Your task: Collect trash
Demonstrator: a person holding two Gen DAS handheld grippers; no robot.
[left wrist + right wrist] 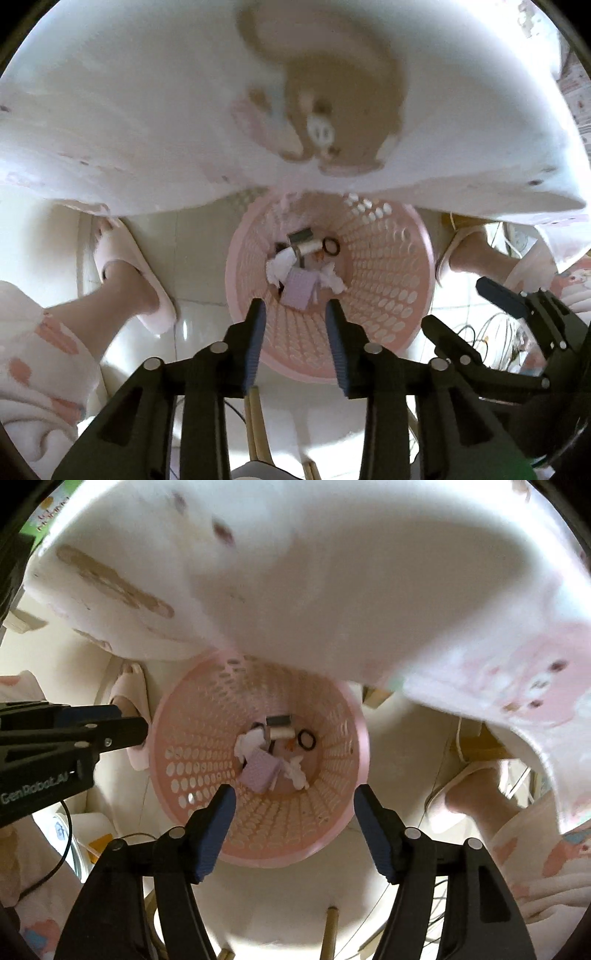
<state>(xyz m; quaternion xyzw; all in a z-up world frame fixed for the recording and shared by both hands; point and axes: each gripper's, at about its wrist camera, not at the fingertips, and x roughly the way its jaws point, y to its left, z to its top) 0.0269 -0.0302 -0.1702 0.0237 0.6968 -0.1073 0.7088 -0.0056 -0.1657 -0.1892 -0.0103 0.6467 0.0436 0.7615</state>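
A pink perforated trash basket [388, 295] stands on the floor below both grippers; it also shows in the right wrist view [325, 760]. At its bottom lie a purple pad [301, 293] [258, 775], crumpled white tissue [275, 269] [297, 771], a black ring [331, 246] [306, 740] and a small white spool [308, 247] [282, 733]. My left gripper [295, 314] is open and empty above the basket's near rim. My right gripper [293, 797] is open wider and empty, also above the basket.
The person's white pyjama top [184, 110] [369, 572] hangs over the far side of the basket. Slippered feet [129, 273] [476, 794] stand left and right of it on pale floor tiles. Cables [491, 332] lie at the right.
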